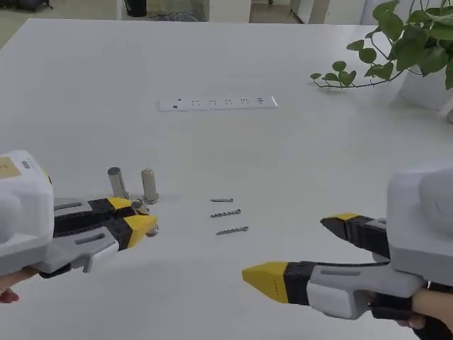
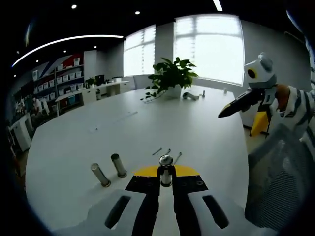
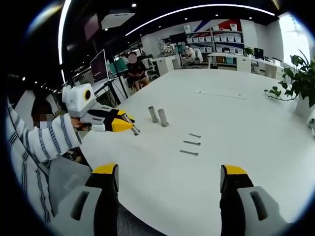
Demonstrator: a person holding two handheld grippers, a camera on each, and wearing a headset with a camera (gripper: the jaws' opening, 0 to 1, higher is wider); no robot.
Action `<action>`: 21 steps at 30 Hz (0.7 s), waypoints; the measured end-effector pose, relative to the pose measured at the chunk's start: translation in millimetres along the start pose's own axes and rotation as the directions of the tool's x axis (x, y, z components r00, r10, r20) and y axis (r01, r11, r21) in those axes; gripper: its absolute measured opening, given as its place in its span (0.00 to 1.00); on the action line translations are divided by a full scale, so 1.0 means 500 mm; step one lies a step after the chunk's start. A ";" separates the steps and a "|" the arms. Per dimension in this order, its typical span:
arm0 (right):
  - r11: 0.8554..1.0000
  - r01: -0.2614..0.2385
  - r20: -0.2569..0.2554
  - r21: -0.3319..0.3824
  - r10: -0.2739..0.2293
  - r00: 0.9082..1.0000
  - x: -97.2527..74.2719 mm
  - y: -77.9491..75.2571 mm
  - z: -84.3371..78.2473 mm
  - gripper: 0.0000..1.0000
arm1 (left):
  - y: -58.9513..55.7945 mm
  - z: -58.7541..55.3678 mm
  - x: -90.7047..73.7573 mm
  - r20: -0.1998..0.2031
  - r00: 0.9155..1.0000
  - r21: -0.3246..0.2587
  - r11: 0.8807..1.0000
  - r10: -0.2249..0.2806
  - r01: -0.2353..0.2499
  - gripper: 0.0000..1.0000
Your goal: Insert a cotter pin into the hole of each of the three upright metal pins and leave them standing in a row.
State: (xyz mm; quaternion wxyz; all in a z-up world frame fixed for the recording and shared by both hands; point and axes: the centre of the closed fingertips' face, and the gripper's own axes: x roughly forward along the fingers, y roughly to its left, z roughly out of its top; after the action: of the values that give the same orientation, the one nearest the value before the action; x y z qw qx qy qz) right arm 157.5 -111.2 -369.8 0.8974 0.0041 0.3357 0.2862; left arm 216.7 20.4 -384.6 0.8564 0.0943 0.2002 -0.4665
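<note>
From where I stood, the left gripper [image 1: 139, 215] had its yellow-tipped black jaws closed on a short grey cylindrical metal pin [image 2: 166, 162], pinched between the tips just above the white table [image 1: 297, 149]. I couldn't make out whether its foot touched the surface. Just beyond those jaws the other two grey metal pins [image 1: 117, 183] stood upright side by side, close together but apart, near the table's left part.

To the right of them, and well clear, three thin silvery cotter pins [image 1: 226, 213] lay flat on the table, one behind another and roughly parallel, none of them in a pin.

The right gripper [image 1: 304, 248] hung over the near right of the table with its jaws spread wide and nothing between them, pointing towards the cotter pins but well short of them.

Farther back lay a long white power strip [image 1: 217, 103], and a green leafy plant in a white pot [image 1: 407, 42] sat at the far right corner.
</note>
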 end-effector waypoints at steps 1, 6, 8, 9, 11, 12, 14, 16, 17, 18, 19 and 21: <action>1.000 -0.003 -0.001 -0.002 0.003 1.000 0.001 0.003 0.000 0.83 | -0.003 -0.004 0.001 -0.006 1.000 0.006 1.000 -0.005 0.005 0.05; 1.000 -0.006 -0.014 -0.020 0.005 1.000 0.004 0.013 -0.002 0.83 | -0.022 -0.030 0.007 -0.043 0.999 0.023 0.999 -0.031 0.032 0.05; 1.000 -0.007 -0.009 -0.015 0.007 1.000 0.004 0.015 0.000 0.83 | -0.029 -0.041 0.009 -0.061 0.997 0.042 0.998 -0.040 0.043 0.05; 1.000 -0.008 -0.009 -0.015 0.007 1.000 0.004 0.017 0.001 0.83 | -0.031 -0.044 0.010 -0.066 0.997 0.044 0.998 -0.044 0.047 0.05; 1.000 -0.007 -0.015 -0.017 0.006 1.000 0.006 0.018 -0.001 0.83 | -0.036 -0.051 0.012 -0.077 0.996 0.051 0.997 -0.054 0.058 0.05; 1.000 -0.006 -0.019 -0.019 0.005 1.000 0.007 0.019 -0.002 0.83 | -0.039 -0.055 0.014 -0.082 0.995 0.058 0.996 -0.059 0.064 0.05; 1.000 -0.005 -0.023 -0.019 0.005 1.000 0.009 0.019 -0.005 0.83 | -0.042 -0.060 0.017 -0.092 0.994 0.067 0.995 -0.064 0.071 0.05; 1.000 -0.006 -0.026 -0.016 0.005 1.000 0.010 0.021 -0.006 0.83 | -0.045 -0.067 0.021 -0.104 0.992 0.076 0.994 -0.068 0.076 0.05; 1.000 -0.005 -0.027 -0.016 0.005 1.000 0.011 0.021 -0.006 0.83 | -0.045 -0.072 0.023 -0.110 0.992 0.079 0.994 -0.066 0.074 0.05; 1.000 -0.005 -0.028 -0.016 0.004 1.000 0.011 0.021 -0.007 0.83 | -0.045 -0.076 0.025 -0.116 0.991 0.080 0.994 -0.065 0.074 0.05; 1.000 -0.004 -0.029 -0.015 0.003 1.000 0.012 0.021 -0.008 0.83 | -0.045 -0.080 0.026 -0.122 0.990 0.082 0.994 -0.065 0.076 0.05; 1.000 -0.003 -0.030 -0.012 0.003 1.000 0.013 0.022 -0.009 0.83 | -0.047 -0.090 0.031 -0.137 0.988 0.088 0.993 -0.068 0.080 0.05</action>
State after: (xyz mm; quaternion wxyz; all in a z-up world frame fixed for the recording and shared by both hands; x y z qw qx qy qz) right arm 153.1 -99.6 -375.1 0.8918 -0.0052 0.3476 0.2896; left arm 192.9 11.3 -431.3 0.8179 0.1576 0.2384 -0.4994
